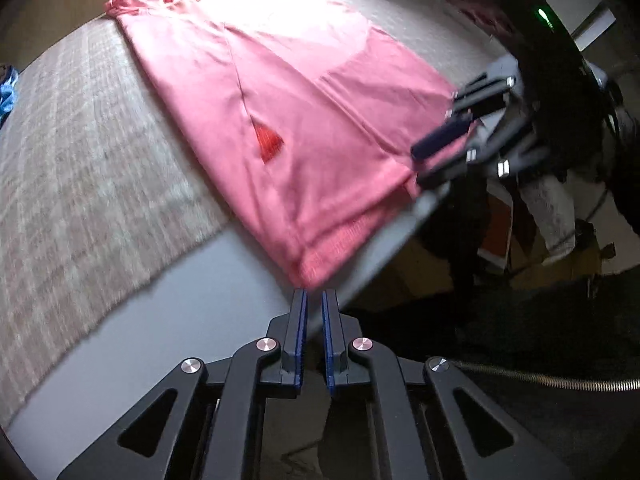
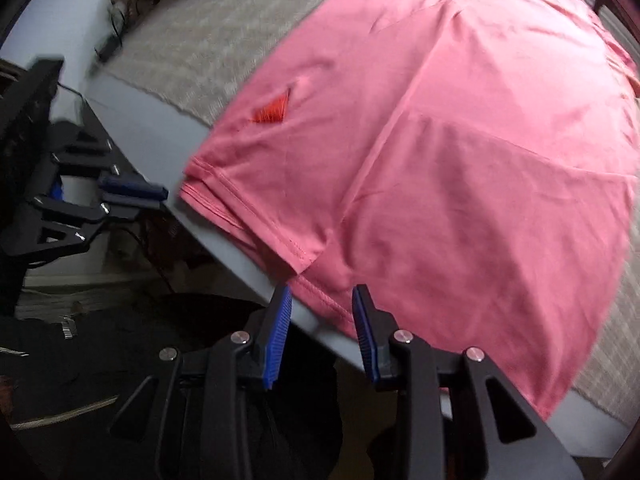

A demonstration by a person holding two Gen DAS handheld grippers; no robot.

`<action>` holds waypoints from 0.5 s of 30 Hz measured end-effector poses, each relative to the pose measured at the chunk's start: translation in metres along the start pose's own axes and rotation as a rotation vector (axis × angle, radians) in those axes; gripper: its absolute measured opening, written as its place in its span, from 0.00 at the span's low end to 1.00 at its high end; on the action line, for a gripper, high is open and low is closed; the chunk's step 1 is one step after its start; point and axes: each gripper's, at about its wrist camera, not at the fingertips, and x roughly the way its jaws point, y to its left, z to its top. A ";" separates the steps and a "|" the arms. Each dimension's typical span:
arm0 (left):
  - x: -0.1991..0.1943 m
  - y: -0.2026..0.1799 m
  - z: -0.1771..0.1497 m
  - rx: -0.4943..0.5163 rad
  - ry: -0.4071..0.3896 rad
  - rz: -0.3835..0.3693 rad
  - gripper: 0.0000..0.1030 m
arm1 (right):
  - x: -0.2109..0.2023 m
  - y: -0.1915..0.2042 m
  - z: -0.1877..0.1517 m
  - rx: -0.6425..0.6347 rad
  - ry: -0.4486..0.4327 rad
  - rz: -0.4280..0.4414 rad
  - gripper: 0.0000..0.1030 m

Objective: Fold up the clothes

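Observation:
A pink shirt [image 1: 280,92] lies flat on a grey woven mat [image 1: 80,152], folded lengthwise, with a small red patch [image 1: 270,142] on it. Its hem corner hangs at the table's front edge. My left gripper [image 1: 315,294] is just short of that corner, its jaws nearly shut with a narrow gap and nothing between them. My right gripper [image 2: 322,296] is open at the shirt's [image 2: 460,152] hem edge, holding nothing. The right gripper also shows in the left wrist view [image 1: 444,148], the left gripper in the right wrist view [image 2: 136,194].
The mat lies on a light grey table [image 1: 180,300] whose front edge [image 2: 248,260] runs right by both grippers. Blue cloth [image 1: 8,88] sits at the far left. Boxes and dark clutter [image 1: 540,220] lie below the table edge.

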 end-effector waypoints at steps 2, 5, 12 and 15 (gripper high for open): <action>-0.012 0.003 -0.001 -0.012 -0.015 -0.009 0.10 | -0.033 -0.005 0.002 0.029 -0.062 0.027 0.31; -0.039 0.009 0.017 -0.044 -0.092 -0.021 0.13 | -0.101 -0.006 0.023 0.048 -0.207 0.016 0.31; -0.066 0.012 0.092 -0.023 -0.235 0.022 0.32 | -0.215 -0.024 0.121 0.018 -0.492 -0.105 0.39; -0.052 0.017 0.120 -0.017 -0.242 0.050 0.32 | -0.216 -0.042 0.175 -0.005 -0.531 -0.120 0.39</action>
